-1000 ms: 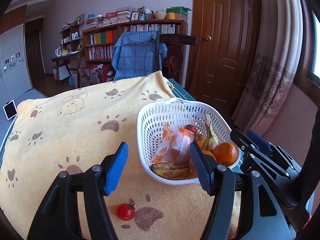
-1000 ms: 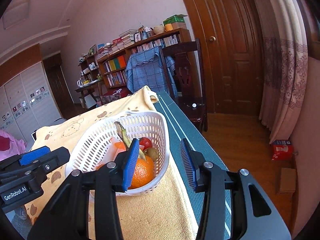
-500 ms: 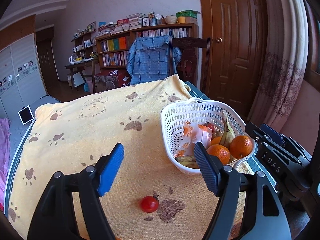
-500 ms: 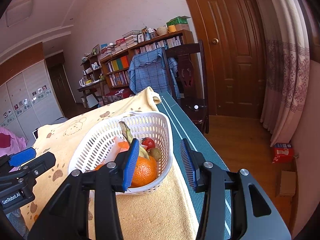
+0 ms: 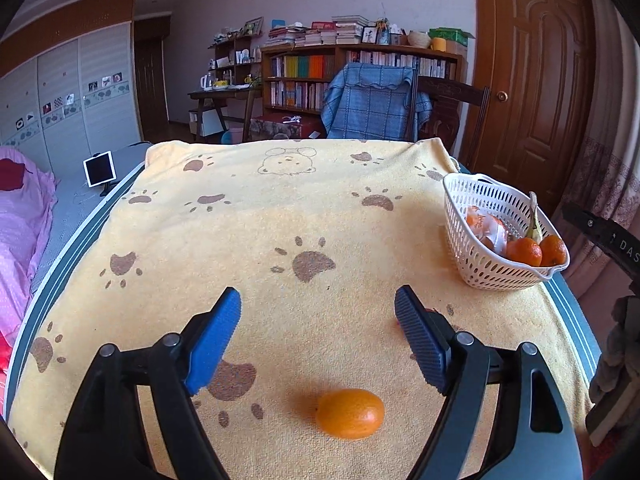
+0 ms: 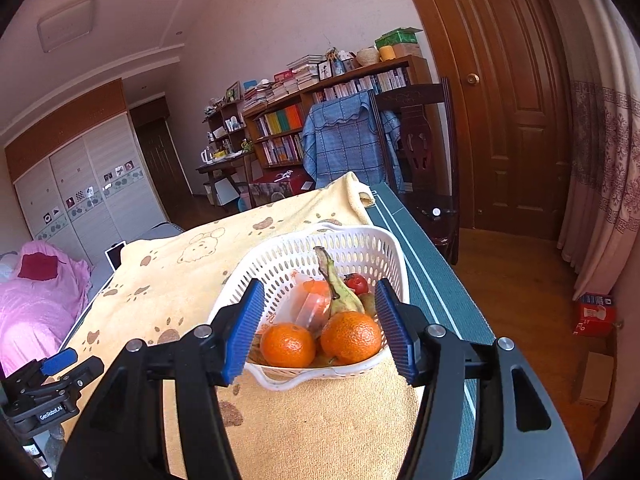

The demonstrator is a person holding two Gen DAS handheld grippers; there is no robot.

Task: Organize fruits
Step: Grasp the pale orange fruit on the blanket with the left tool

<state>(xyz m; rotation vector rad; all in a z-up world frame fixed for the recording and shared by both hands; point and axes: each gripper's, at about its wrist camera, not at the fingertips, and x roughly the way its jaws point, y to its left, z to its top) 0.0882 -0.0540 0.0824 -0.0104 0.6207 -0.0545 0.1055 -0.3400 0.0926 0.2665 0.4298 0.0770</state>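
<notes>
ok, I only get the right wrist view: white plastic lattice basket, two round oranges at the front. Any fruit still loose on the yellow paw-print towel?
Observer: Yes. The left wrist view shows a small oval orange fruit lying on the yellow towel, well apart from the white basket.
Operator: Left gripper on it?
Observer: No. The left gripper is open, its jaws have just been opening, and nothing is between the pads. The fruit lies nearer the camera than the fingertips.
Operator: Anything else loose?
Observer: A sliver of something red peeks out behind the finger on the picture's right. It is too hidden to identify.
</notes>
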